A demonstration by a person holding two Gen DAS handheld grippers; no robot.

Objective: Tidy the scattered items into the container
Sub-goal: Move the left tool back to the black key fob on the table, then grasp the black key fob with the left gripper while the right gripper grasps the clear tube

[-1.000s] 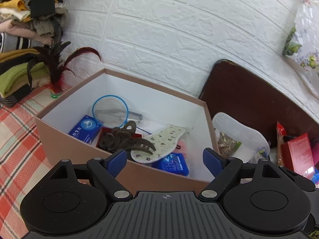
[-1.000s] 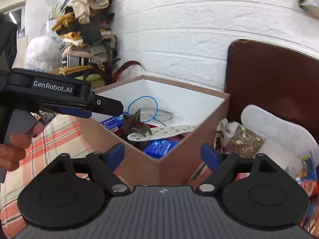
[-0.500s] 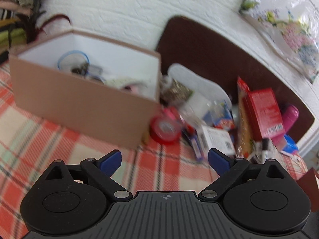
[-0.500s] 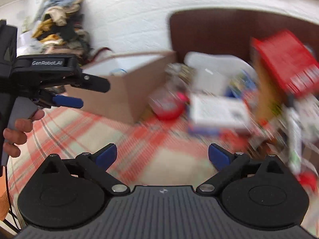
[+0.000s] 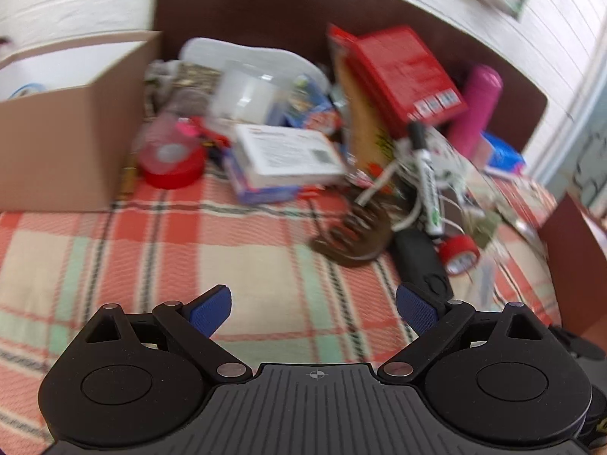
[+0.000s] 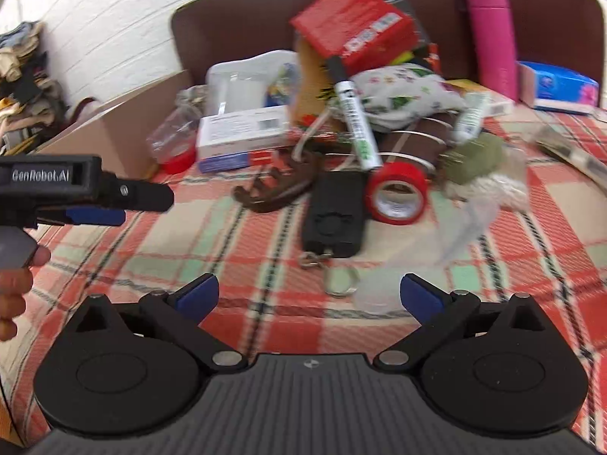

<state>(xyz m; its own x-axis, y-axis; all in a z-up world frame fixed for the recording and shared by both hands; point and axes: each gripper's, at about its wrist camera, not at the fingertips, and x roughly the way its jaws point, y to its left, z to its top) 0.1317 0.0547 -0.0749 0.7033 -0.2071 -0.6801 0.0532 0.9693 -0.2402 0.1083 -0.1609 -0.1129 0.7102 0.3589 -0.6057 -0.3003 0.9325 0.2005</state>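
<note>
A brown cardboard box (image 5: 64,144) stands at the left on the plaid cloth; it also shows in the right wrist view (image 6: 114,129). A pile of scattered items lies right of it: a brown hair claw (image 5: 353,235) (image 6: 273,189), a black device with a key ring (image 6: 334,212), a red tape roll (image 6: 396,197) (image 5: 459,254), a marker (image 6: 354,121), a white box (image 5: 288,151) and a red box (image 6: 353,22). My left gripper (image 5: 313,309) is open and empty, short of the hair claw. My right gripper (image 6: 309,295) is open and empty, short of the black device.
A pink bottle (image 6: 493,34) and a blue packet (image 6: 561,87) lie at the back by the dark headboard (image 6: 235,26). A second red tape roll (image 5: 170,163) lies beside the box. My left gripper also shows in the right wrist view (image 6: 95,204).
Both grippers have swung right, away from the box, and now face the scattered pile. Both stay open and empty.
</note>
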